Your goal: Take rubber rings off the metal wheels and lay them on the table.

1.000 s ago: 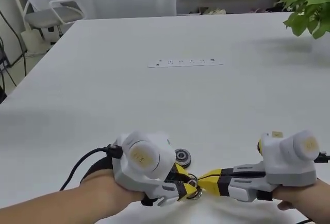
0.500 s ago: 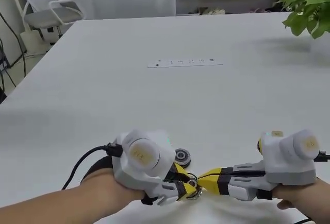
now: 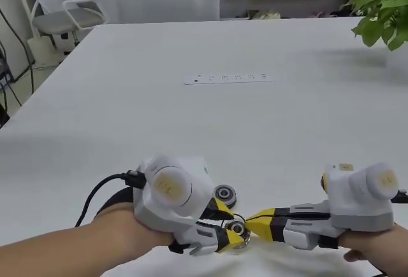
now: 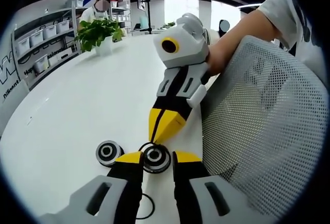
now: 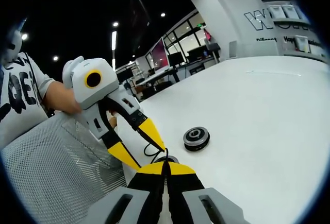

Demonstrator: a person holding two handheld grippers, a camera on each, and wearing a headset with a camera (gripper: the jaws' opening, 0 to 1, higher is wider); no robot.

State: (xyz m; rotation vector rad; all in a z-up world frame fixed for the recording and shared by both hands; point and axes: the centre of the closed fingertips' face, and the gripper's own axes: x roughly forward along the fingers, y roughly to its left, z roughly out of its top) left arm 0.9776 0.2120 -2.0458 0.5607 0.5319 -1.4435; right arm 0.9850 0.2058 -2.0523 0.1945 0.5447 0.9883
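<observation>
One wheel (image 4: 156,158) between left gripper's (image 4: 159,157) jaws

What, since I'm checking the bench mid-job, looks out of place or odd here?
Nothing spilled or damaged. A thin black rubber ring sits partly off the small round metal wheel between the left tongs, pinched by the right tongs.

Partial "WO" lettering on the far wall (image 5: 264,17) (rest cut off)

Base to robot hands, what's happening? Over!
Left gripper clamps a wheel. Right gripper pinches its ring. Second wheel sits nearby, not blocking.
</observation>
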